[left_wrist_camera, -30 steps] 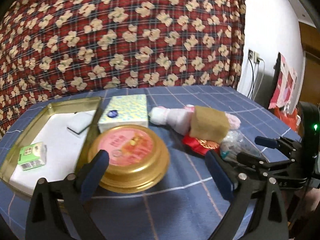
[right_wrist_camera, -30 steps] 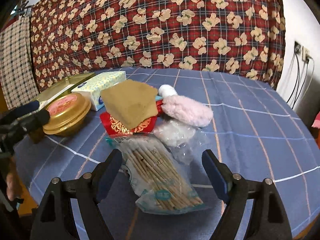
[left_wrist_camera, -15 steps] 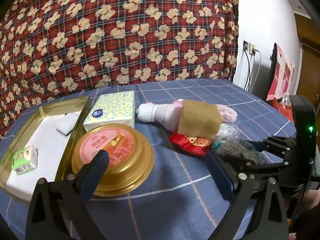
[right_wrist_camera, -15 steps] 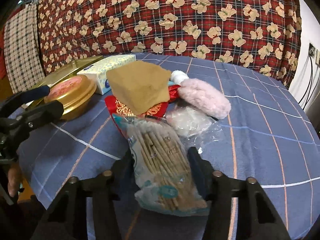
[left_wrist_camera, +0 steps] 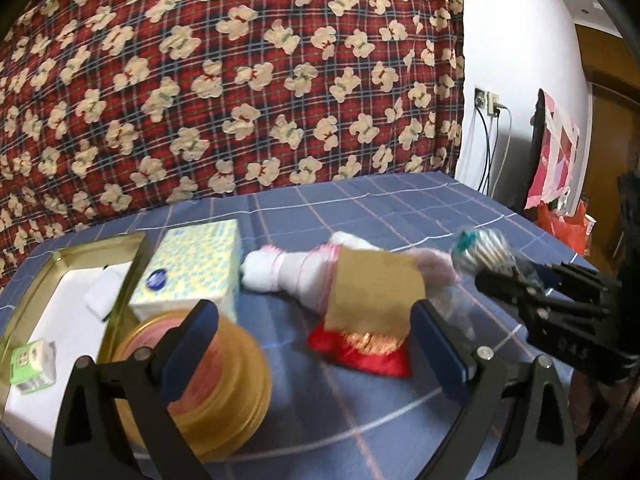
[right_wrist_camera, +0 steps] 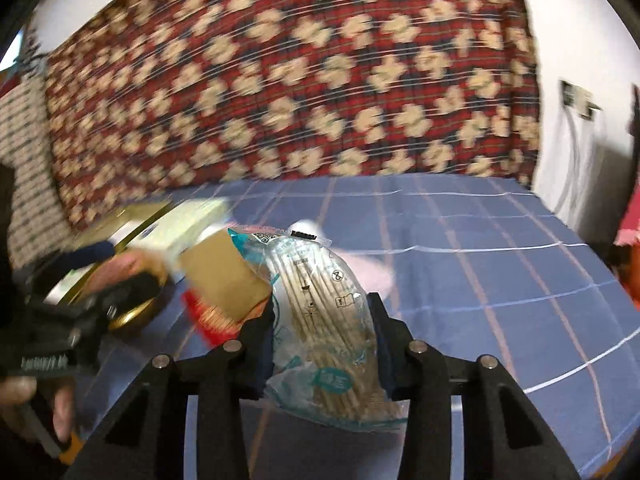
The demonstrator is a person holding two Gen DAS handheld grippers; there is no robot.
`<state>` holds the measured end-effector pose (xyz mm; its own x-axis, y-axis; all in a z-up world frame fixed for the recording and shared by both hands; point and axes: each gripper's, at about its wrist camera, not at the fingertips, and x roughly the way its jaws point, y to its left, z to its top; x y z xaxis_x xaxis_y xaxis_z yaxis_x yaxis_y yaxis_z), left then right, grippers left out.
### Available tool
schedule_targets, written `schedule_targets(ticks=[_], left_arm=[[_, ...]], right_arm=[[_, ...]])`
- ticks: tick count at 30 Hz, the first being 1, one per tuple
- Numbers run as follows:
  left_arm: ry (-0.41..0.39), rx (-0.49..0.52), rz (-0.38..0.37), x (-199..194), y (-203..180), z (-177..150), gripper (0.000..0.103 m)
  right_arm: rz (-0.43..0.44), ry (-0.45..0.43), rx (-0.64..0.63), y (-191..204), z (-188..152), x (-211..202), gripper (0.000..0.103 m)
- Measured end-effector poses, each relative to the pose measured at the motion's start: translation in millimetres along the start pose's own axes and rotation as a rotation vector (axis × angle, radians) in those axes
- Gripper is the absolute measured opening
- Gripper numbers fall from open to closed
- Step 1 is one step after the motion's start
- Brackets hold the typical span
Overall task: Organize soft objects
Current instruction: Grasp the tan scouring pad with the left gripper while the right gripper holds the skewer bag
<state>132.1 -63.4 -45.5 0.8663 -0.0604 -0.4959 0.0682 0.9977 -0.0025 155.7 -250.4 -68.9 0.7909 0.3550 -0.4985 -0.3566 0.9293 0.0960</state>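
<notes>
**Right tongs carry the packet; tray lies to the left**

Our right tongs are pinching a clear plastic packet of thin tan sticks, its long axis running straight out along the fingers, and it looks lifted off the blue checked worktop. The open gold rectangular tin tray lies well to its left, beyond the round gold tin and the pale dotted tissue box. Our left tongs hang spread and empty, nearer that tray. Only the left view shows the tray's white floor and the packet's far end; the right view is blurred there but shows the grip
</notes>
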Motion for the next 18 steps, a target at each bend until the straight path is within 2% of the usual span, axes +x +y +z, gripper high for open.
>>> schedule_targets(ticks=[4, 8, 15, 18], left_arm=[[0.004, 0.025, -0.038, 12, -15, 9, 0.098], [0.045, 0.065, -0.052, 31, -29, 14, 0.098], [0.081, 0.112, -0.054, 55, -42, 19, 0.098], [0.096, 0.115, -0.051, 63, -42, 15, 0.092]], right_arm=[[-0.087, -0.028, 0.053, -12, 18, 11, 0.043], [-0.134, -0.049, 0.074, -19, 31, 21, 0.043], [-0.153, -0.07, 0.103, -20, 40, 37, 0.043], [-0.157, -0.078, 0.11, -19, 42, 40, 0.043]])
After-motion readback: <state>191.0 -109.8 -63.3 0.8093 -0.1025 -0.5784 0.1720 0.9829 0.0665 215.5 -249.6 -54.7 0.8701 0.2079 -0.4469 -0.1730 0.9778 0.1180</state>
